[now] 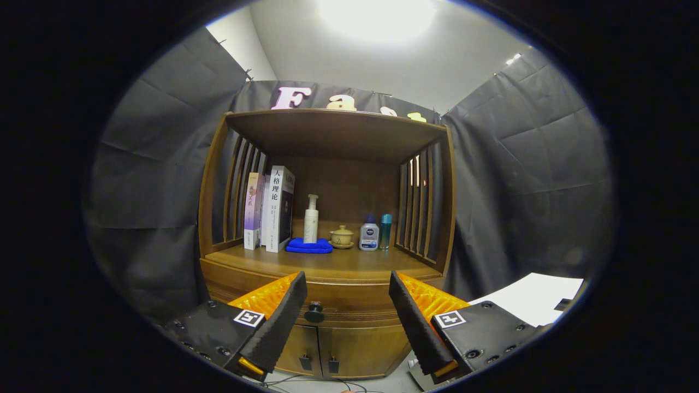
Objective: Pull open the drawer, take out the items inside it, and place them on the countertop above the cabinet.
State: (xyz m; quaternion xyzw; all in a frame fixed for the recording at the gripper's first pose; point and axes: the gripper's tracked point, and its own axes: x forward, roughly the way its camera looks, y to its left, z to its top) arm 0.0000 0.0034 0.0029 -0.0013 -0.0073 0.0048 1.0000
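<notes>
The tongs (348, 284) stand wide apart, holding nothing, their fingertips just short of the closed drawer (327, 303). The drawer's dark round knob (314, 312) sits between the fingers, nearer the left one. Below are two cabinet doors (341, 349). Beyond, the bench (327, 265) carries upright books (270, 210), a pump bottle (311, 219) on a blue cloth (309, 246), a lidded cup (342, 237) and two small bottles (375, 233).

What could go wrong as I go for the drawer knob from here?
The open gripper is off-centre: the round dark drawer knob sits close by the left finger, so closing now may clip or miss it. The wooden countertop already holds a blue folded cloth, white pump bottle and lidded ceramic cup, crowding placements.
</notes>
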